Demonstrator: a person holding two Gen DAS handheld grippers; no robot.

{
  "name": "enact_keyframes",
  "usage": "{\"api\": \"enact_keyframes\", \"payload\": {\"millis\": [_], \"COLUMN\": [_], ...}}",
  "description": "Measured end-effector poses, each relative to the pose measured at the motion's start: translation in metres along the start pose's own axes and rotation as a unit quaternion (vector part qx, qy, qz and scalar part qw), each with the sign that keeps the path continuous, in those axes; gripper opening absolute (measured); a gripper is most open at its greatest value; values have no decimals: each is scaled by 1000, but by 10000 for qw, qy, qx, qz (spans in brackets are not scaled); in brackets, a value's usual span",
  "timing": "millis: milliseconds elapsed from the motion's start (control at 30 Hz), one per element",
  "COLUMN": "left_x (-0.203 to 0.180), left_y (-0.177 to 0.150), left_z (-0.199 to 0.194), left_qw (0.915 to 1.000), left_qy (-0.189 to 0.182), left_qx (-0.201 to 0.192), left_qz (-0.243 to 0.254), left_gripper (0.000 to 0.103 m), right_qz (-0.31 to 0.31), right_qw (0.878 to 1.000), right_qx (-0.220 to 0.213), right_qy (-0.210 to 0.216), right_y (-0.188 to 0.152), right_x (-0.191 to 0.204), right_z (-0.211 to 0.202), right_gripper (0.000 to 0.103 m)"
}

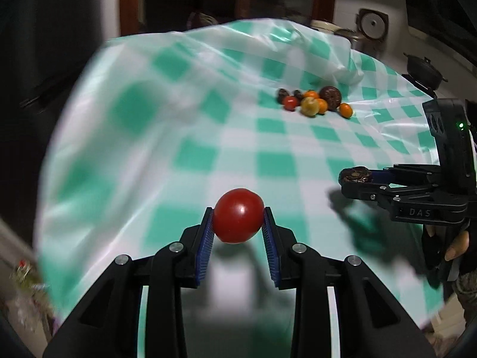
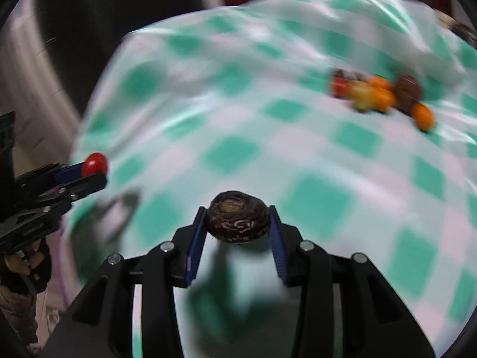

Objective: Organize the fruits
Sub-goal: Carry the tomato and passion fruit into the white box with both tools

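My left gripper [image 1: 238, 219] is shut on a red tomato [image 1: 238, 215] and holds it above the green-and-white checked tablecloth [image 1: 184, 125]. My right gripper [image 2: 238, 219] is shut on a dark brown wrinkled fruit [image 2: 237, 216], also above the cloth. Each gripper shows in the other's view: the right one with its brown fruit [image 1: 356, 175] at the right, the left one with the tomato [image 2: 94, 163] at the far left. A cluster of small fruits [image 1: 313, 101] lies on the cloth far to the right: red, yellow, orange and dark ones, blurred in the right wrist view [image 2: 381, 95].
The cloth is rumpled and rises in a fold [image 1: 328, 53] behind the fruit cluster. A dark pot [image 1: 424, 70] and a round fixture on the wall [image 1: 372, 25] stand beyond the table's right edge. The cloth's left edge [image 1: 50, 161] drops into dark room.
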State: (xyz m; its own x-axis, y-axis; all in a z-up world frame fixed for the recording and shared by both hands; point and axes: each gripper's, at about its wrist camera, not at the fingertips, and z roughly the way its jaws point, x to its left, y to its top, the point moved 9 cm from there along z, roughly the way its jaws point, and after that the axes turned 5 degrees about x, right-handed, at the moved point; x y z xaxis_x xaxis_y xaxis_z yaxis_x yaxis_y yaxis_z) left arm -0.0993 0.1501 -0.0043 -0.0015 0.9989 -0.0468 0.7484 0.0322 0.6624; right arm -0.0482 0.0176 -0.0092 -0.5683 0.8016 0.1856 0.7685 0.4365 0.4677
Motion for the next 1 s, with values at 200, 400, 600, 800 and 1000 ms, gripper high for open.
{"api": "enact_keyframes", "payload": {"millis": [200, 400, 600, 800, 1000], "left_x": [68, 160, 229, 271, 280], "left_y": [-83, -181, -250, -267, -308], "left_z": [-74, -110, -75, 9, 53], "left_qw": [9976, 9818, 9616, 9444, 9193], "left_qy": [386, 1022, 1581, 1631, 1584], "left_qx": [-167, 30, 844, 2123, 3241], "left_qz": [-552, -1601, -2078, -1908, -1572], "left_gripper": [31, 31, 31, 31, 32], "right_qz": [-1082, -2564, -3299, -3487, -4535], "right_qw": [9913, 9545, 9097, 8699, 8012], "right_qx": [2, 554, 2046, 3366, 3903], "right_qy": [749, 1417, 1477, 912, -18], "right_y": [-27, -79, -146, -180, -223], "right_x": [151, 290, 352, 361, 359], "right_z": [-2, 23, 124, 225, 256], "right_gripper": [41, 41, 41, 41, 41]}}
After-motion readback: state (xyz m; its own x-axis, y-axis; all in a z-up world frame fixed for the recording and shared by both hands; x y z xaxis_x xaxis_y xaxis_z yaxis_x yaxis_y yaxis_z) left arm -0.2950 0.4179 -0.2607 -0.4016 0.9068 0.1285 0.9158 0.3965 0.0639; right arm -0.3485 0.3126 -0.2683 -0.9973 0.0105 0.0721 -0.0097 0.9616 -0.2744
